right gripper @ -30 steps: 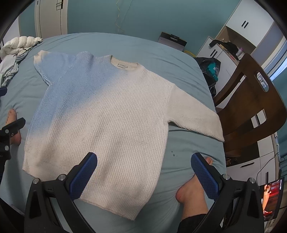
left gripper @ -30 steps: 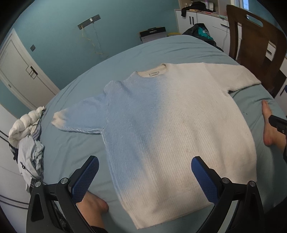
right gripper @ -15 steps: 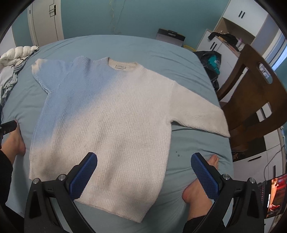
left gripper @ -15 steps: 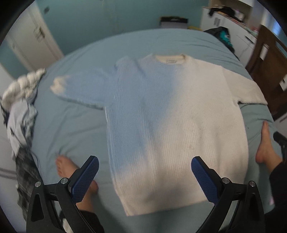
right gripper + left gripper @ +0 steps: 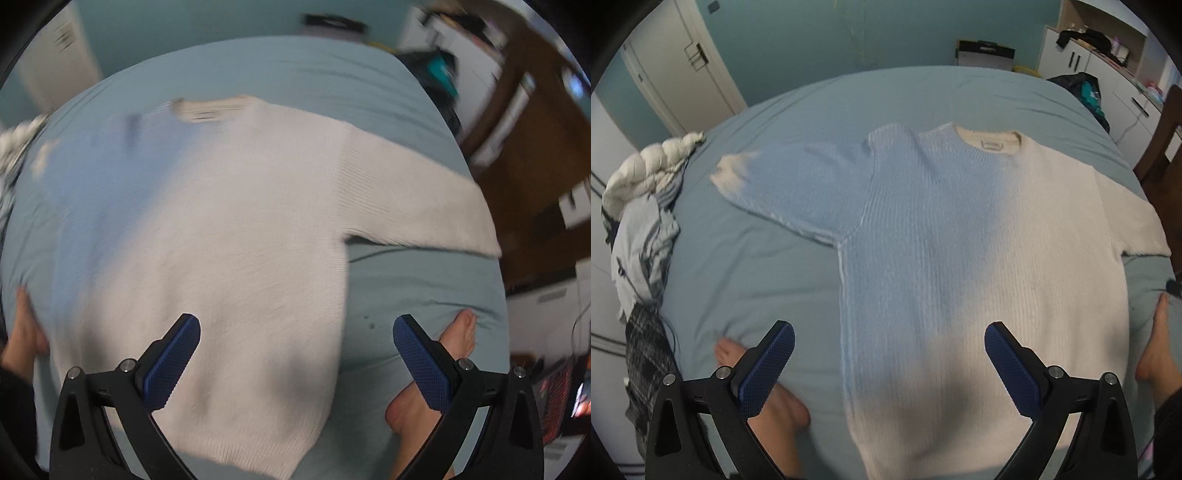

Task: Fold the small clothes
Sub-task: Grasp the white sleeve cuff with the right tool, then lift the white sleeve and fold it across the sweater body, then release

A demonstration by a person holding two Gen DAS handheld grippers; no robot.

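While the bed (image 5: 783, 258) in its pale blue sheet fills most of both views, a white knitted sweater (image 5: 960, 258) lies spread flat on it across the middle of each frame, collar toward the top edge and both sleeves stretched out sideways, with a bluish shadow over its left half. At the right edge of the right wrist view stands a brown wooden chair (image 5: 535, 147), though that view is smeared and its outline is only roughly readable. At the left edge of the left wrist view a heap of clothes (image 5: 642, 236), white, grey and checked, sits on the edge of the sheet. Bare feet rest on the sheet on either side of the sweater's lower part: one foot (image 5: 775, 406) at lower left and another foot (image 5: 1156, 350) at lower right of the left wrist view. The left gripper (image 5: 885, 365) hangs above the hem with its blue pads (image 5: 768, 365) spread wide and nothing between them; the right gripper (image 5: 295, 354) is likewise spread wide and empty, above the sweater's lower right side
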